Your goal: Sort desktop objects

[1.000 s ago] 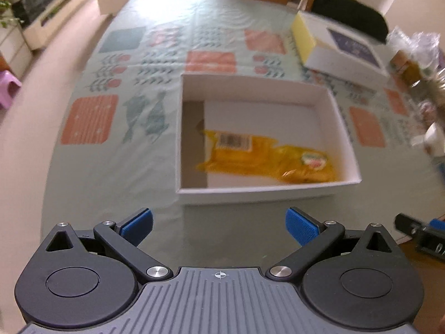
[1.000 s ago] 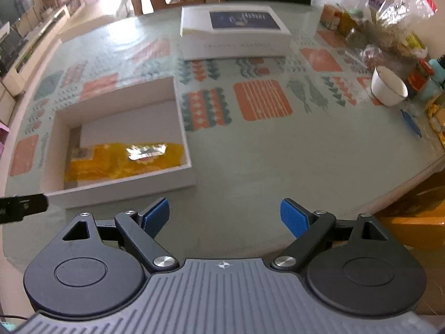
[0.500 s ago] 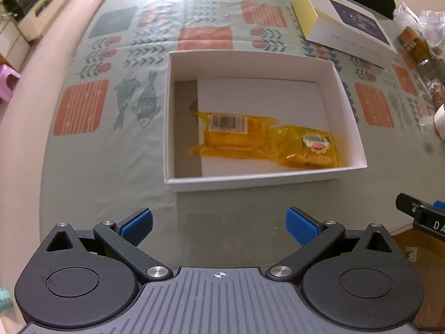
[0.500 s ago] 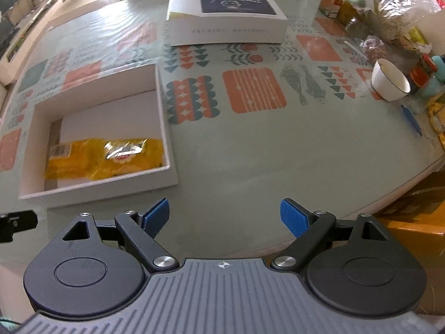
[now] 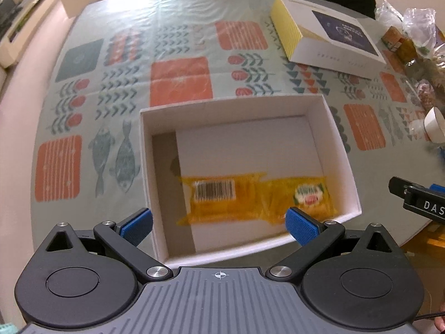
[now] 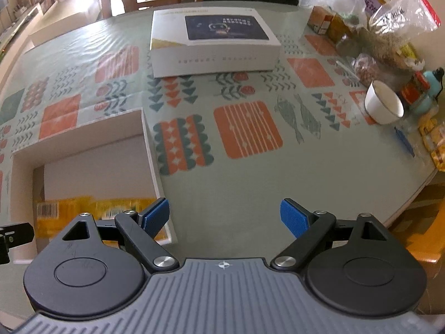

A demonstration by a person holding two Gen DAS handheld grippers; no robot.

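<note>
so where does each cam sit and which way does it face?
Left wrist: on the left gripper, looking forward and down into the white box holding the yellow packet; its open fingers show.
Right wrist: on the right gripper, facing the tablecloth; open fingers show.
Shared: box, packet, closed carton.

There is one open white box (image 5: 340, 150) on the surface (image 6: 236, 183). Inside it lies one yellow packet (image 5: 250, 200). There is one closed white box with a dark picture on top (image 6: 214, 41). There is one white cup (image 6: 383, 105). There is one small blue bottle (image 6: 429, 89) beside the cup. Two fish (image 6: 297, 117) are drawn side by side on the cloth near the cup, and two more fish (image 5: 114, 156) are drawn left of the open box. Two hand-held grippers show: the left one (image 5: 219, 222) and the right one (image 6: 224, 215). Each has two blue pads.
</note>
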